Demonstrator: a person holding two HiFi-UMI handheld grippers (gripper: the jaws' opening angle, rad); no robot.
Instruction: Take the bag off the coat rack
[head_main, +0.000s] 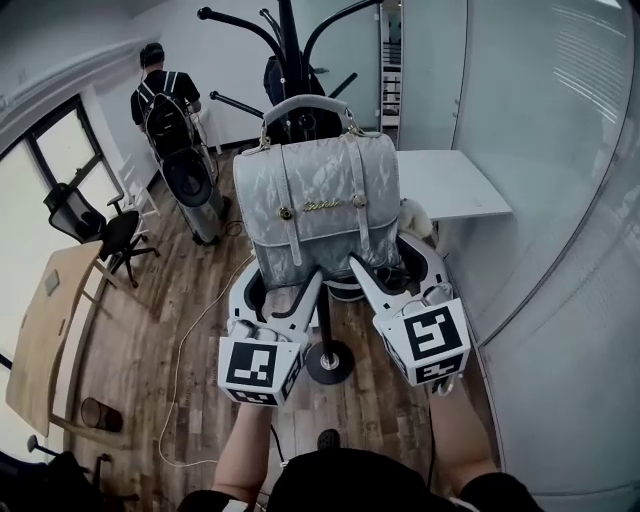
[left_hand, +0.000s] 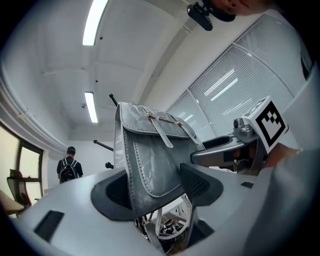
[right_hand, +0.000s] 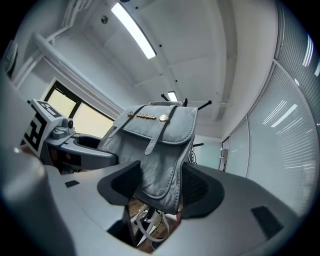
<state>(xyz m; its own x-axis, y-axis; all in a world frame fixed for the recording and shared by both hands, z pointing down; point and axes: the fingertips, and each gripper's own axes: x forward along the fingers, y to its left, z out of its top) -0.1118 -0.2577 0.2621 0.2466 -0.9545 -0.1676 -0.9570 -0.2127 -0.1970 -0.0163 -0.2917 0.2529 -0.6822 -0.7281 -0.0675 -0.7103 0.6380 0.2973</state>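
A silver-grey satchel bag (head_main: 318, 205) hangs by its top handle on a black coat rack (head_main: 290, 40), in front of the pole. My left gripper (head_main: 280, 285) reaches up to the bag's lower left corner and my right gripper (head_main: 398, 268) to its lower right corner. In the left gripper view the bag (left_hand: 150, 155) sits between the jaws of the left gripper (left_hand: 155, 187), with both pads against it. The right gripper view shows the bag (right_hand: 160, 150) wedged between the pads of the right gripper (right_hand: 157, 185) in the same way. The handle's hook is hidden.
The rack's round base (head_main: 329, 362) stands on the wood floor just ahead of me. A white table (head_main: 450, 180) and a glass wall (head_main: 560, 200) are on the right. A person with a backpack (head_main: 165, 95), an office chair (head_main: 100, 230) and a wooden table (head_main: 45, 330) are on the left.
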